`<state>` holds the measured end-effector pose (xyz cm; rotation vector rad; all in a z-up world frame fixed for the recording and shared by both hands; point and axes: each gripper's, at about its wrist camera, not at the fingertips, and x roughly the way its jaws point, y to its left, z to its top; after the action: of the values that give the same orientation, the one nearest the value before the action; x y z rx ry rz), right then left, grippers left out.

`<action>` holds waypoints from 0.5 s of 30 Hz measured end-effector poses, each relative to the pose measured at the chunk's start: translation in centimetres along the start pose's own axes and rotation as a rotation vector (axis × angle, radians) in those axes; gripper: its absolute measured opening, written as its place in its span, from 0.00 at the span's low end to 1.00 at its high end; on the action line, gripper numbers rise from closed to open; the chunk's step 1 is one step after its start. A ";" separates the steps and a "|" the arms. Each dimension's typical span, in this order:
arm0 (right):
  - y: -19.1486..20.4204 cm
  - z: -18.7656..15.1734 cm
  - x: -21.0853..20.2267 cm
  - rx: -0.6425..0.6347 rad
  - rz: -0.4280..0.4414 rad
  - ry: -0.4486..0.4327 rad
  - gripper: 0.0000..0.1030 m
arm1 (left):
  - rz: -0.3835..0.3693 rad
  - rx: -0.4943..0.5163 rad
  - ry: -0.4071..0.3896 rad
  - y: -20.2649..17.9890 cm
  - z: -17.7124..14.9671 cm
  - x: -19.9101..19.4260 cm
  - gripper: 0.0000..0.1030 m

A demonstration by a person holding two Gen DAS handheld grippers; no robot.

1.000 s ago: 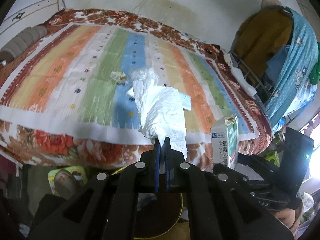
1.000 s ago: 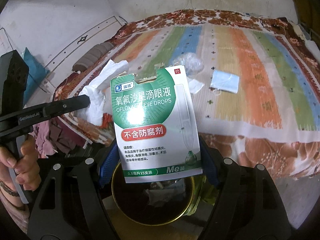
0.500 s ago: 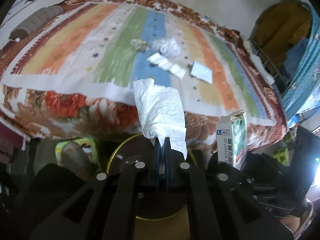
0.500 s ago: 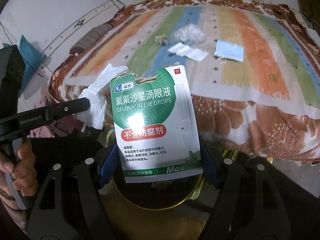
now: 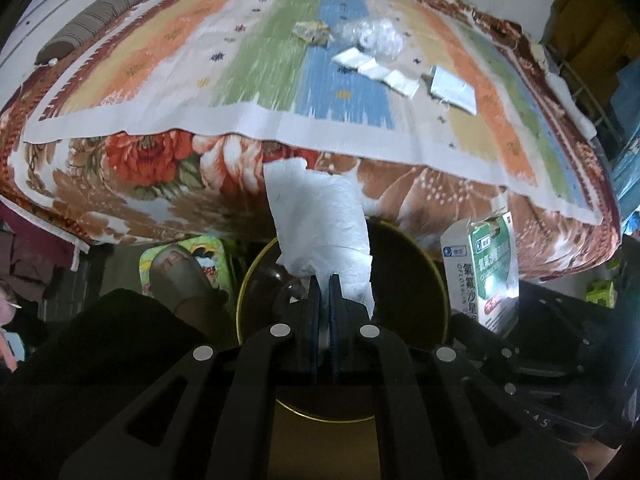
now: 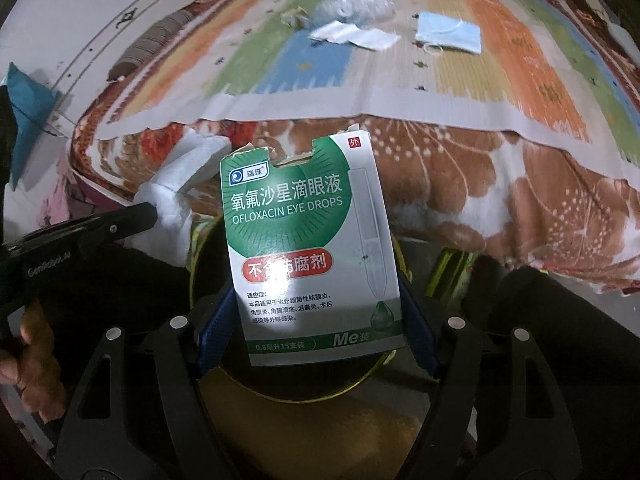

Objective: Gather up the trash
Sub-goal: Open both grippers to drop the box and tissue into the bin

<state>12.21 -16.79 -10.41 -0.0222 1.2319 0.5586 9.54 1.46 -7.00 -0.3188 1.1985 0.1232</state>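
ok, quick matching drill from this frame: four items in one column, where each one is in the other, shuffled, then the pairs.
Items:
1. white tissue
2. eye drops box
3. blue face mask
4. clear plastic wrap

Places:
A. lying on the orange stripe of the bedspread
B. clamped in the right tool
C. lying by the blue stripe
D. pinched in the left tool

Pairs: 1-D, 2-B, 3-A, 4-C

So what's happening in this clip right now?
A person is clearing trash off a bed with two handheld grippers. The left gripper is shut on a crumpled white tissue, and the right gripper's jaws clamp an eye drops box. Both hang above a round bin. Wrappers and a face mask remain on the bedspread.
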 end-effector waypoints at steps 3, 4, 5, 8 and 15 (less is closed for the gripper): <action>-0.4 0.0 0.8 0.013 -0.014 0.023 0.68 | 0.031 0.016 0.015 -0.2 -0.2 0.6 0.03; -0.5 -0.1 1.2 0.020 -0.014 0.036 0.68 | 0.033 0.020 0.025 -0.4 -0.3 0.9 0.03; -0.5 -0.1 1.6 0.025 -0.014 0.044 0.68 | 0.036 0.023 0.033 -0.4 -0.3 1.1 0.03; -0.7 -0.2 2.4 0.044 -0.009 0.069 0.68 | 0.038 0.025 0.054 -0.5 -0.5 1.6 0.03; -0.8 -0.2 3.5 0.068 0.026 0.083 0.80 | 0.036 -0.017 0.044 0.2 -0.3 1.7 0.54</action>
<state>13.19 -16.21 -13.83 0.0281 1.3331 0.5428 9.86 1.40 -8.71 -0.3164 1.2472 0.1588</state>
